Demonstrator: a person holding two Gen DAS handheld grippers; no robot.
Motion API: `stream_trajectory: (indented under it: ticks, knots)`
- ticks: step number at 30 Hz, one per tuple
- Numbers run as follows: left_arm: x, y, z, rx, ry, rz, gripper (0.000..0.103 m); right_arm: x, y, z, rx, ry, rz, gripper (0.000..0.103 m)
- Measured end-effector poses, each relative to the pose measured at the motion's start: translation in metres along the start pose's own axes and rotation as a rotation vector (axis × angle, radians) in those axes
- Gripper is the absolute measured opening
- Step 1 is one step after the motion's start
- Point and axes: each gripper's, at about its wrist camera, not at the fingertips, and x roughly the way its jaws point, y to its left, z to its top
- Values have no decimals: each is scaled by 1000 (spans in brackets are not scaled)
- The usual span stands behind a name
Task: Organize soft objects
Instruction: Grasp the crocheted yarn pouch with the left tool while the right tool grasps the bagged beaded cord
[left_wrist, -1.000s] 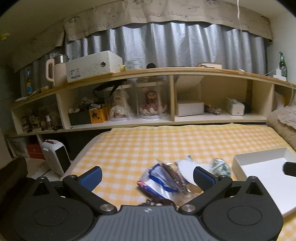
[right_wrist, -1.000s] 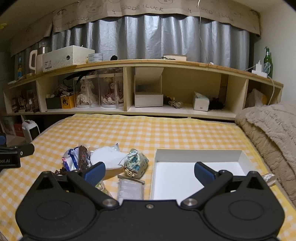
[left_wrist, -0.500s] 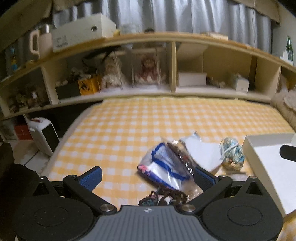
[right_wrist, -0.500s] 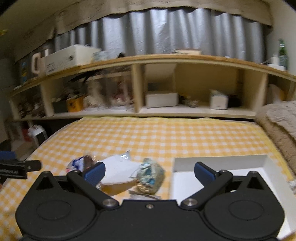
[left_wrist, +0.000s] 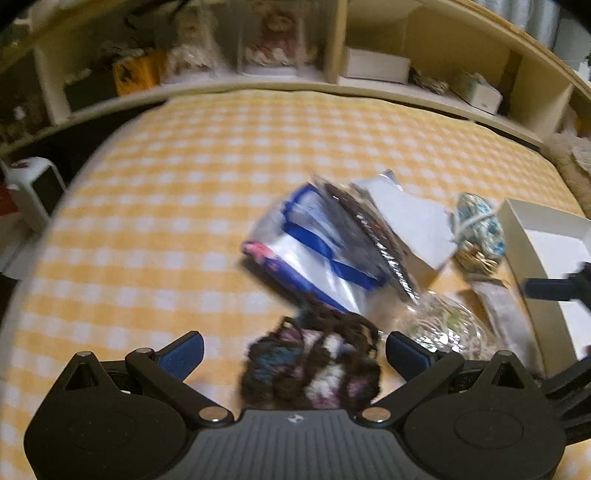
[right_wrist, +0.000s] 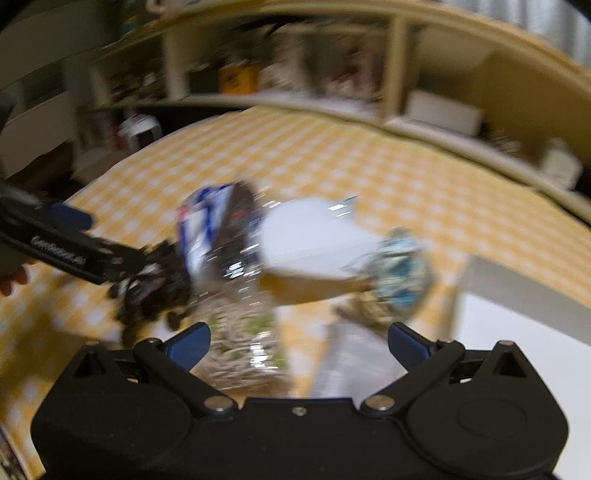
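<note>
Left gripper (left_wrist: 295, 352) is gaping wide, its fingers flanking a dark crochet pouch (left_wrist: 314, 365) on the checked bed (left_wrist: 166, 192). Right gripper (right_wrist: 299, 341) is hanging released over a clear packet (right_wrist: 243, 332). Blue-striped bag (left_wrist: 314, 251), white pouch (right_wrist: 310, 236) and teal pouch (right_wrist: 400, 273) are lying heaped beside the white box (right_wrist: 517, 350), toward the bed's right edge.

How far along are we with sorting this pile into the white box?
Nothing looks done: the part of the white box in view holds nothing. In hand: the open left tongs straddle the dark crocheted pouch; the right tongs are open near the clear packet. Left: blue-striped bag, white pouch, teal pouch.
</note>
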Motion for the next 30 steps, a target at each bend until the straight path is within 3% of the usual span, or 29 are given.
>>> stream_trajectory:
  ticks: [5,12,16,21,30]
  knots:
    - [12,-5,-3,6,33,-68,101,31,13,4,-62,66,76,102]
    - [30,-10,-3,22,78,-105,84,55,14,3,-61,101,138,89]
    - [35,-14,-4,54,92,-83,73,59,20,-2,-85,133,137,77]
    - [38,-6,-8,16,94,-88,60,58,17,-4,-5,149,130,70]
    - [17,-12,-23,-20,115,-84,52,34,22,-13,38,150,132,62]
